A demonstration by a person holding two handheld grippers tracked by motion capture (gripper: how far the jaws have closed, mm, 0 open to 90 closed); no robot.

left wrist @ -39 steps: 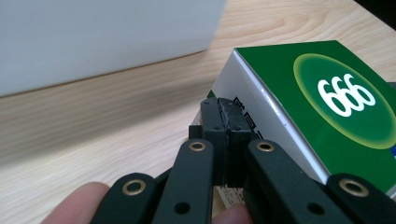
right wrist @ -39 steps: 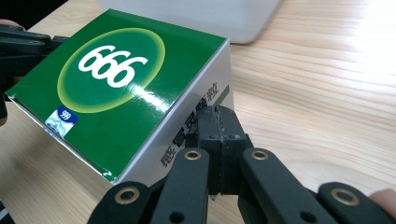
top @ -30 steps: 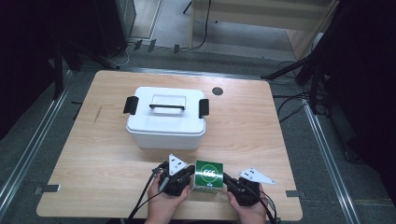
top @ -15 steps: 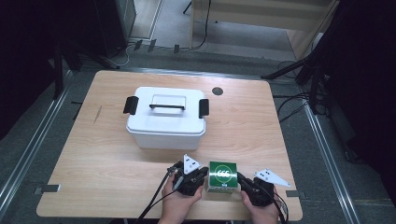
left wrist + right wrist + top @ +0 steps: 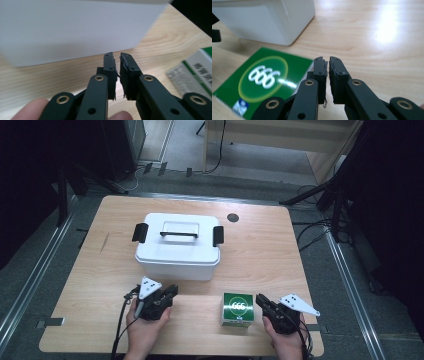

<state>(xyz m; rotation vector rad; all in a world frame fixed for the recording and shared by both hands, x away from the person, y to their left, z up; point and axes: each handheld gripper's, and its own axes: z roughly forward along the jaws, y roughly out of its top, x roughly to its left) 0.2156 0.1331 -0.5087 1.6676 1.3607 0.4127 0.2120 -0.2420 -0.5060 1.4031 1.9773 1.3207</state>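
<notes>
The left claw [image 5: 167,293] is sitting low on the worktop [image 5: 260,255] with a narrow slit between its jaws, which have just been opening a little; nothing is lying between them; the right claw [image 5: 263,301] is showing the same thin gap, also just widening, and gripping nothing. The green box [image 5: 237,309] is lying flat between the two claws, just beside the right one and well apart from the left, its printed oval facing up; in the left gripper view its edge is being cut off at the frame. Behind them the white lidded bin [image 5: 177,245] is standing closed, its contents hidden; its handle is running left to right.
</notes>
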